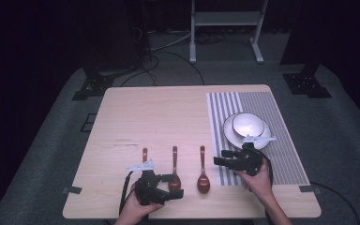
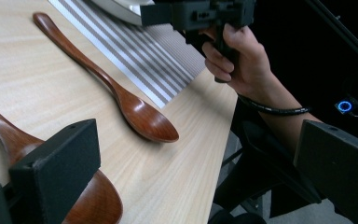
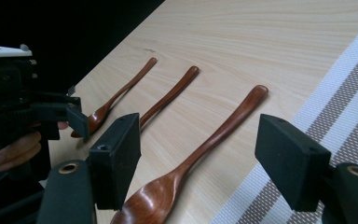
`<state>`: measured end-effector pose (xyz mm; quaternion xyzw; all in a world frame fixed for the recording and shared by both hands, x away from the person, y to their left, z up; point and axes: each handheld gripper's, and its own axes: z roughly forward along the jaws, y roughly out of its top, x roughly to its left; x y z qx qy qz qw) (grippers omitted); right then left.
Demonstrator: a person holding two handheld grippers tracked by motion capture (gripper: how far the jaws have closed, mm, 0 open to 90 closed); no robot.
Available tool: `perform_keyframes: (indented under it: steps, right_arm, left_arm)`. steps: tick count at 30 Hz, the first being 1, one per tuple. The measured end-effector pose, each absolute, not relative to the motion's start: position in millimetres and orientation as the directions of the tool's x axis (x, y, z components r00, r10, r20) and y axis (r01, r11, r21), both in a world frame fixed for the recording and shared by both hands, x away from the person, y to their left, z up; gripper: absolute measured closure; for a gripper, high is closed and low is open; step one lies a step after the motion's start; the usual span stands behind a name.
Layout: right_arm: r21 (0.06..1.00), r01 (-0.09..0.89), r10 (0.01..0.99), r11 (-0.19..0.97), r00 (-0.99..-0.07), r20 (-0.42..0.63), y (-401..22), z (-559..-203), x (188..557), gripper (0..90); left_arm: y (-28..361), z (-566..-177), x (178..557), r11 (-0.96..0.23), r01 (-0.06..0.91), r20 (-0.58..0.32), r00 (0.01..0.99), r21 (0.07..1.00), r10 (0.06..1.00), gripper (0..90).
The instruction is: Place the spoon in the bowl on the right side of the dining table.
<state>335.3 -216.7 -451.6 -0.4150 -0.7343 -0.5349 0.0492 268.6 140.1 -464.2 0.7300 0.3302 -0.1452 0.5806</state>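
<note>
Spoons (image 1: 174,168) all lie left of the mat (image 1: 281,136), none moved yet. Your left gripper (image 1: 172,185) & right gripper (image 1: 221,161): jaws wide apart, empty.

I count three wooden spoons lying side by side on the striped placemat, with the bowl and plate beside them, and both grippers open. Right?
Not quite. The three wooden spoons lie on the bare table, left of the striped placemat, as the high view shows. The bowl sits on the plate on that placemat. The left gripper and the right gripper are both open.
</note>
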Motion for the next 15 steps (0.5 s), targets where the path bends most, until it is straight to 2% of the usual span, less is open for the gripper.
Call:
perform_keyframes:
  steps: [15]
  right_arm:
    - [0.748,0.658,0.552,0.088,-0.657,0.513,-210.3,-446.1,337.7,30.0]
  left_arm:
    - [130.8,-477.4,264.7,-0.172,0.685,-0.628,0.722,0.708,0.29,0.0]
